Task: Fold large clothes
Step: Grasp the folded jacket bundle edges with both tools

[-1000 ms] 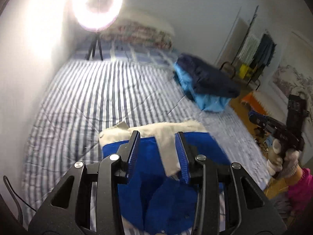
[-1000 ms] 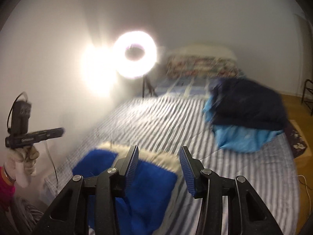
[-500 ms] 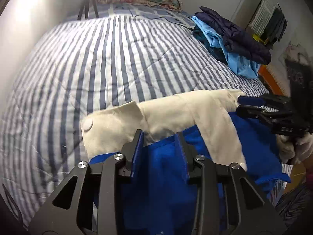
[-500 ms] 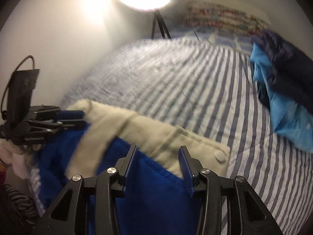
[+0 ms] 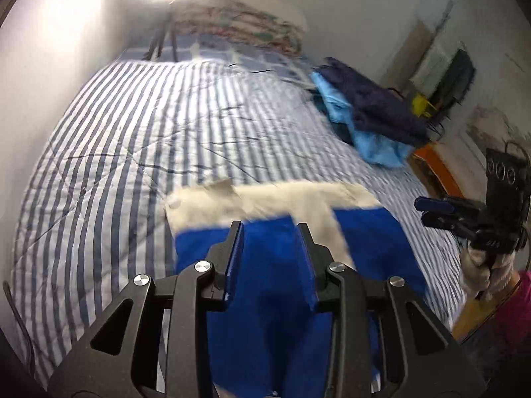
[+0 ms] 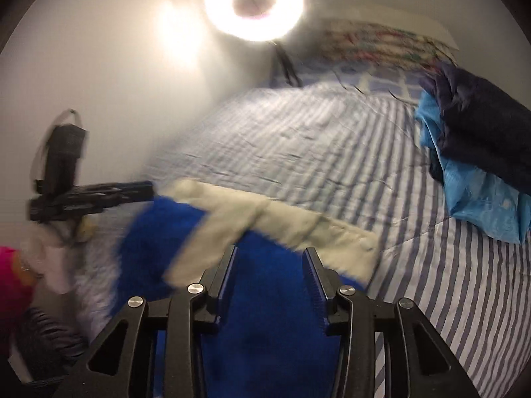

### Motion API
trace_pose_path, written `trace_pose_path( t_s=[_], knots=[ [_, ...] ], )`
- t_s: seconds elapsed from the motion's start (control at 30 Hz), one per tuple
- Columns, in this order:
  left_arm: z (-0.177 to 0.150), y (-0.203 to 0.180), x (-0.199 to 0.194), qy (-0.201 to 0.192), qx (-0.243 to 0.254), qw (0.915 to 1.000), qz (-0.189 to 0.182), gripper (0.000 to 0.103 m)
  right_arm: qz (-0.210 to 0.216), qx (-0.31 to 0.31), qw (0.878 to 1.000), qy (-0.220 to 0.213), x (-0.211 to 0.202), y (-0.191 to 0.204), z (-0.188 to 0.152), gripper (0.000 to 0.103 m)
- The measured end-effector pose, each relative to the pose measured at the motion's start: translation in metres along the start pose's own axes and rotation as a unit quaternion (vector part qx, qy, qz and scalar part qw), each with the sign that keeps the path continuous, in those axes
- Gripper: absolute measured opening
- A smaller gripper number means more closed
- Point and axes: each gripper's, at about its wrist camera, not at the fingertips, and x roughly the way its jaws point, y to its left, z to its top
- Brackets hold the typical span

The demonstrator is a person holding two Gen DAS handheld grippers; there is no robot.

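Note:
A blue garment [image 5: 365,242] with a cream collar band [image 5: 265,199] lies at the near end of the striped bed; it also shows in the right wrist view [image 6: 272,315] with its cream band [image 6: 298,229]. My left gripper [image 5: 270,229] is open and empty above the blue cloth, fingers apart. My right gripper [image 6: 270,255] is open and empty above the same garment. In the left wrist view the right gripper [image 5: 441,212] hangs off the bed's right edge. In the right wrist view the left gripper [image 6: 99,192] hangs at the left. Both views are blurred.
The striped quilt [image 5: 132,132] covers the bed. A pile of dark navy and light blue clothes [image 5: 365,116] lies at the right side, also in the right wrist view [image 6: 481,152]. A ring light [image 6: 254,3] and pillows [image 5: 239,30] stand at the head.
Both grippers have lifted up and back from the garment and tilted toward the room. The right gripper has moved off the cream band to the bed's edge. The garment stays on the bed.

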Motion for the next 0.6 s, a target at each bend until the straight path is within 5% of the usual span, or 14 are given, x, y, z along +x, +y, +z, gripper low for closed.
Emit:
trace_pose_path(
  t_s=[0.17,0.33,0.6],
  knots=[
    [-0.041,-0.036,-0.024,0.02,0.01,0.9985,-0.05,0.033,0.07,-0.042,0.997,0.002,-0.04,0.047,-0.039,0.041],
    [-0.066,-0.059,0.001,0.074,-0.013,0.9918,-0.103,0.033,0.037,-0.074,0.996,0.039,-0.015,0.061,-0.065,0.041],
    [-0.06,-0.066,0.046,0.09,-0.002,0.9945,-0.055,0.033,-0.032,-0.002,0.997,0.068,0.035,0.014,-0.056,0.039]
  ],
)
